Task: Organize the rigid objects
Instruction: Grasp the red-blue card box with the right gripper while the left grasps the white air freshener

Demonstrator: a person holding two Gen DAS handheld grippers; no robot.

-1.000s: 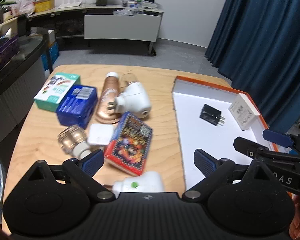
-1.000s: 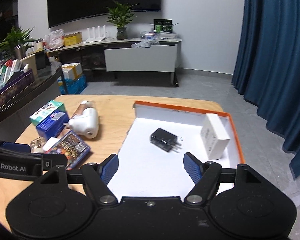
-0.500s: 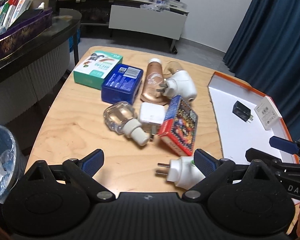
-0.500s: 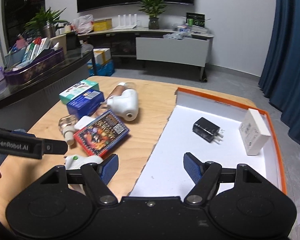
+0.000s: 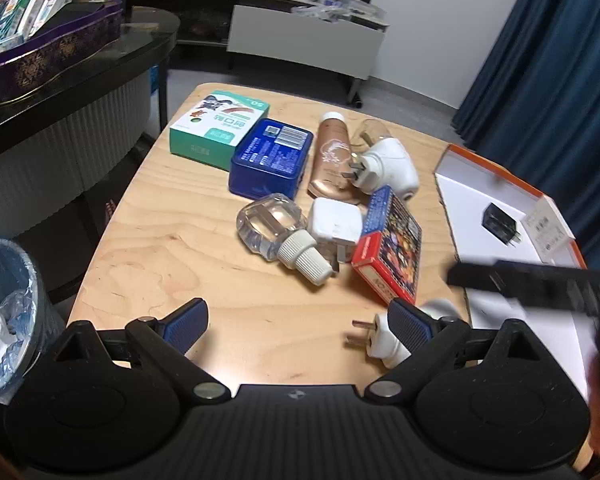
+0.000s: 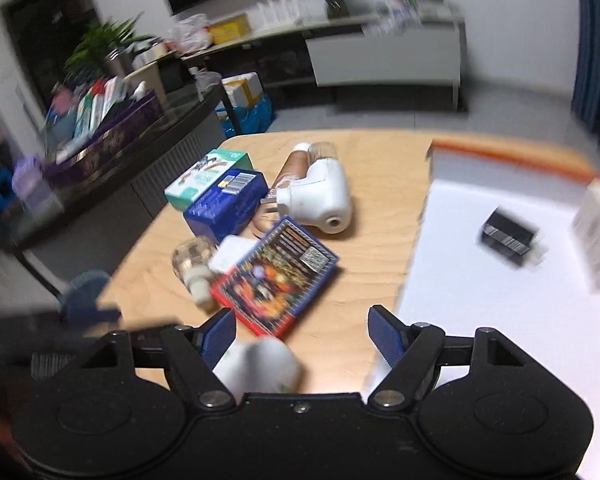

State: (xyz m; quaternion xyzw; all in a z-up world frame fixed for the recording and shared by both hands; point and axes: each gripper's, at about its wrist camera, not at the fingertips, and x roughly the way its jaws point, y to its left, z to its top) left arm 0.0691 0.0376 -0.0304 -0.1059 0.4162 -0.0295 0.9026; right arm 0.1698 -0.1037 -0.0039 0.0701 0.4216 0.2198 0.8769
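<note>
1. Your left gripper [image 5: 298, 318] has its jaws spread wide over the bench [image 5: 180, 248], pinching nothing.
2. A white plug-in device [image 5: 384, 340] lies just inside the left gripper's right-hand jaw, prongs pointing into the gap.
3. Your right gripper [image 6: 302, 330] also has its jaws spread; the same device [image 6: 260, 364] sits blurred beside its left-hand jaw.
4. Ahead of both jaws lies the red-and-blue box [image 5: 392, 244], with the clear bottle [image 5: 276, 230] left of it.
5. The orange-rimmed tray [image 6: 500, 152], ahead and right, holds a black charger [image 6: 508, 236].

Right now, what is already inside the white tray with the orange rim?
The tray holds a black plug adapter and a small white box against its far wall. The right gripper covers the near part.
</note>
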